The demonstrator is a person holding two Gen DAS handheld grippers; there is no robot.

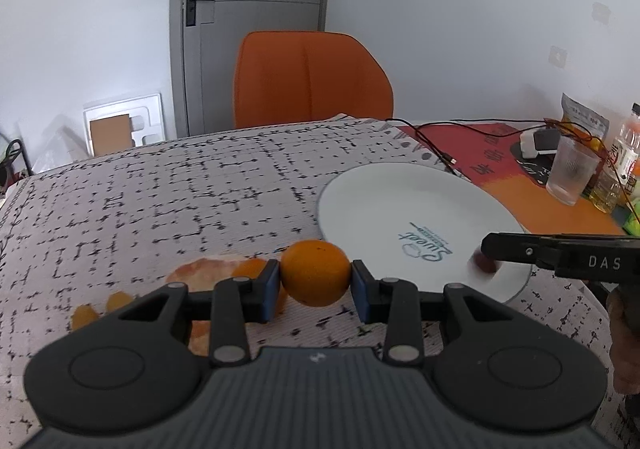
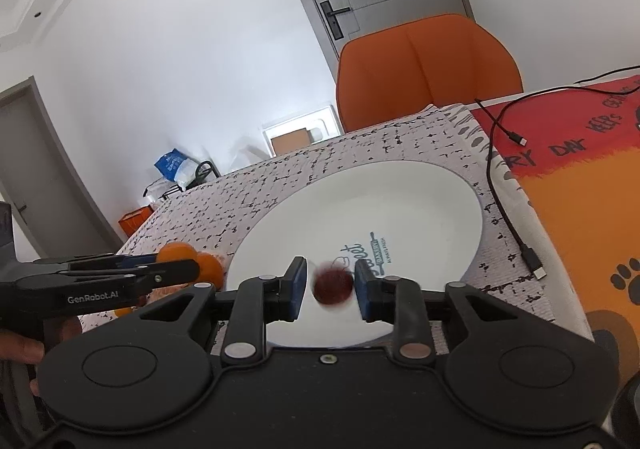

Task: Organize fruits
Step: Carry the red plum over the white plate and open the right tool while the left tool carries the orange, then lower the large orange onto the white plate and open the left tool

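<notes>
My left gripper (image 1: 316, 285) is shut on a round orange (image 1: 315, 273), held just above the patterned tablecloth left of the white plate (image 1: 372, 209). Several more orange fruits (image 1: 208, 269) lie on the cloth behind its left finger. My right gripper (image 2: 330, 287) is open over the plate (image 2: 420, 201); a small dark red fruit (image 2: 333, 286), blurred by motion, sits between its pads with a gap on the left side. In the left wrist view the right gripper (image 1: 486, 259) reaches over the plate's near right rim with the red fruit (image 1: 485, 264) beneath its tip.
An orange chair (image 1: 310, 77) stands behind the table. A black cable (image 2: 508, 201) runs along the plate's right side. A plastic cup (image 1: 572, 173), bottles (image 1: 624, 153) and a snack bag (image 1: 582, 117) stand at the far right on a red-orange mat (image 2: 580, 177).
</notes>
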